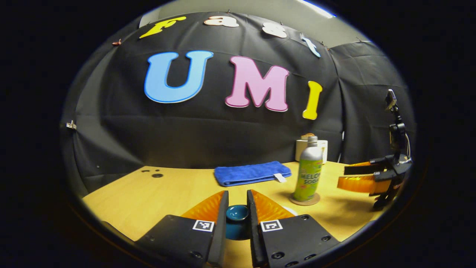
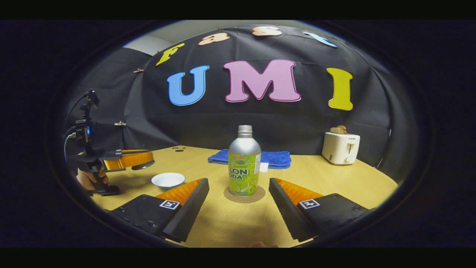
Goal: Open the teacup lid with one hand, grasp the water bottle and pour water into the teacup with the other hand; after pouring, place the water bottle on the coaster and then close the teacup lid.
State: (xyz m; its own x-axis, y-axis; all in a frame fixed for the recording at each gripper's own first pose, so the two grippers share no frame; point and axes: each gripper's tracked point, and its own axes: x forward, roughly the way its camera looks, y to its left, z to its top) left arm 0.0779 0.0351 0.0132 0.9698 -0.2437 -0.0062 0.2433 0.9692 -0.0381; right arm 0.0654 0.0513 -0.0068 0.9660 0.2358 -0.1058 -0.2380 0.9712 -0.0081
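Pinched between the left gripper (image 1: 237, 208) fingers, one dark teal teacup lid (image 1: 237, 216) is hanging above one white teacup (image 2: 168, 179) (contents unclear). One silver-green bottle (image 2: 244, 163) is standing on one cork coaster (image 2: 244, 194); the right gripper (image 2: 238, 201) is gaping empty.

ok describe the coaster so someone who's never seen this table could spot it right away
Start at the folded blue towel by the black back wall, then come forward on the wooden table to the upright green and silver bottle. The coaster is the thin round brown disc under it, flat and darker than the white bowl nearby.
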